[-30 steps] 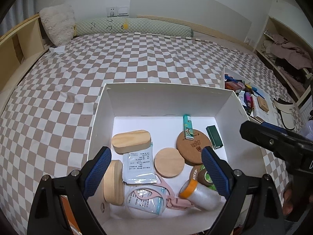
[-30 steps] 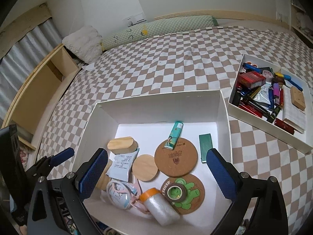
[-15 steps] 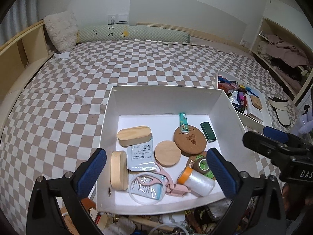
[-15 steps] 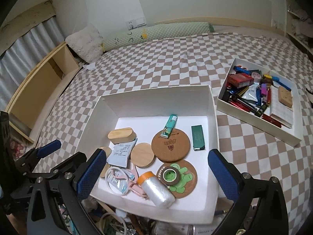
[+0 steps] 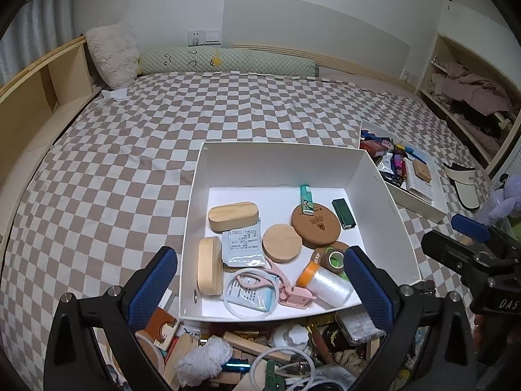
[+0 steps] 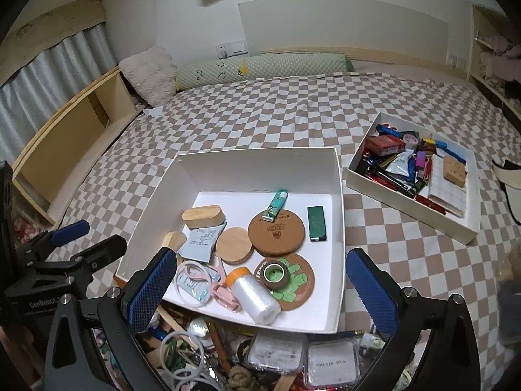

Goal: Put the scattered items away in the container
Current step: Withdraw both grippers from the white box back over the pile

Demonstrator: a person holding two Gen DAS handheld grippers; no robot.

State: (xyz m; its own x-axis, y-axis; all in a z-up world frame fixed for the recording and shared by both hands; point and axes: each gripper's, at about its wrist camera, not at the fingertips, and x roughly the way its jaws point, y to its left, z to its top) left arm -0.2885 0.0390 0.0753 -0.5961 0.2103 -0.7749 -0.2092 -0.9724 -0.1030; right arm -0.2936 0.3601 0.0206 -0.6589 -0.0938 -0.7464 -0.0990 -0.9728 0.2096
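A white cardboard box sits on the checkered bed. Inside lie two oval wooden cases, a wooden disc, cork coasters, a teal lighter, a dark green lighter, a sachet, a tape roll, an orange-capped film roll and pink scissors. Loose clutter is piled against the box's near wall. My left gripper is open and empty, above the near-left of the box. To the box's right, my right gripper also stands open and empty.
A second white box full of pens and small items lies to the right. A white visor rests at the bed's right edge. Pillows line the headboard; wooden shelves flank both sides. Bare bedspread lies left of and beyond the main box.
Both grippers have drawn back and risen from over the box. The box's near wall and the clutter in front of it have come into view. The left jaws have widened a little.
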